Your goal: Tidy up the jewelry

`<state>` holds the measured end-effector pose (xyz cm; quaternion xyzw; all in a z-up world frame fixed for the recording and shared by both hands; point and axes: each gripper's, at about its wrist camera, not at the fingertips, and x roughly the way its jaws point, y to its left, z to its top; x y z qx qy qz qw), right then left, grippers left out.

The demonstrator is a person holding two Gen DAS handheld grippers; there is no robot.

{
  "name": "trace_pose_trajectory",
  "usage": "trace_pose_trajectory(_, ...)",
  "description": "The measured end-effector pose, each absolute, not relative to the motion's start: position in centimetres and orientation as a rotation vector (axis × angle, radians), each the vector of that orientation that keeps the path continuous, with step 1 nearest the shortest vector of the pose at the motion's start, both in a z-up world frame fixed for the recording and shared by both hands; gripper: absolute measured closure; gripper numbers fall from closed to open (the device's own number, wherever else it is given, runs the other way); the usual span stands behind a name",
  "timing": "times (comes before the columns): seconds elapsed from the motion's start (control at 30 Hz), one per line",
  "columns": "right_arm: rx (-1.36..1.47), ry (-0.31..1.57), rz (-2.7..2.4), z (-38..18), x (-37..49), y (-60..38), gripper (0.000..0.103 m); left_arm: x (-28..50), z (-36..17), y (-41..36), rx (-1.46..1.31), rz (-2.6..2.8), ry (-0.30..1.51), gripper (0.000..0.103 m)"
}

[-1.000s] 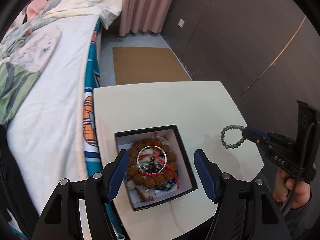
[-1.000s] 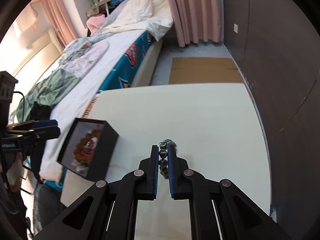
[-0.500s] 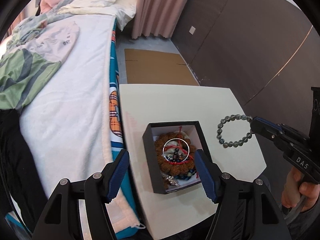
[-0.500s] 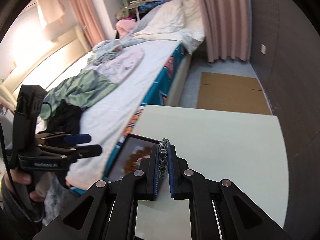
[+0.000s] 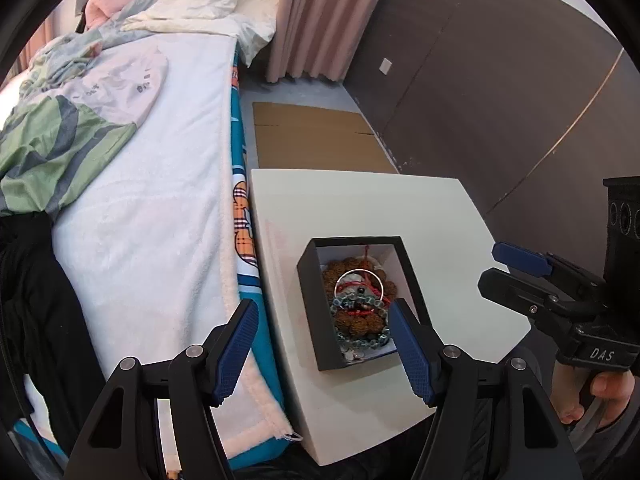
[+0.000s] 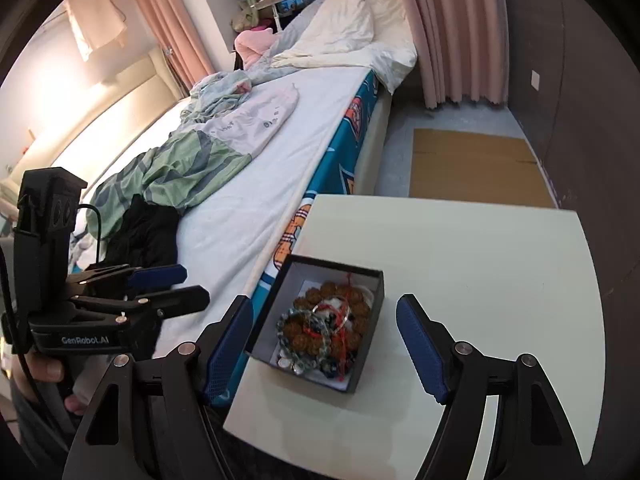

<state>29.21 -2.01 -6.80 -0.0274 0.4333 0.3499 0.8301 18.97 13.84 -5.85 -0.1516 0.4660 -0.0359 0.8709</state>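
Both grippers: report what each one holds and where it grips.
Nothing is held. The right gripper has just opened, empty, above the black box; the pale bead bracelet lies inside. The left gripper is open and empty.

table [image 6: 480, 264] bare beyond box [image 6: 372, 320]; bed [image 6: 248, 200] flanks its left

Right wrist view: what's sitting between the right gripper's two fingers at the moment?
In the right wrist view the open black box of jewelry sits framed between the right gripper fingers, below them on the white table. Nothing is gripped; the jaws have just opened.
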Motion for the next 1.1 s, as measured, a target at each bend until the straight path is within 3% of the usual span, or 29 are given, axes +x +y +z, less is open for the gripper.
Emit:
trace_pose_trajectory(0.37, -0.042, 0.925, 0.663, -6.7, 28.2, -6.6, 0.025, 18.4, -4.1, 11.1, -0.273, -0.105, 0.939, 0.034)
trace_pose_trajectory(0.6, 0.012, 0.91, 0.624, -5.7, 27.3, -10.0, 0.015, 17.4, -2.4, 8.6, -0.238, -0.101, 0.889, 0.014)
trace_pose_trajectory(0.67, 0.015, 0.897, 0.602, -5.3, 27.0, -10.9, 0.006, 17.0, -1.8, 7.9, -0.226, -0.102, 0.872, 0.012)
trace_pose_trajectory(0.77, 0.031, 0.882, 0.579, -4.8, 26.3, -12.3, 0.004, 16.1, -0.7, 6.7, -0.212, -0.104, 0.837, 0.004)
trace_pose_trajectory(1.1, 0.057, 0.799, 0.513, -3.0, 22.9, -16.2, 0.0, 12.3, 1.9, 4.6, -0.198, -0.11, 0.749, 0.0)
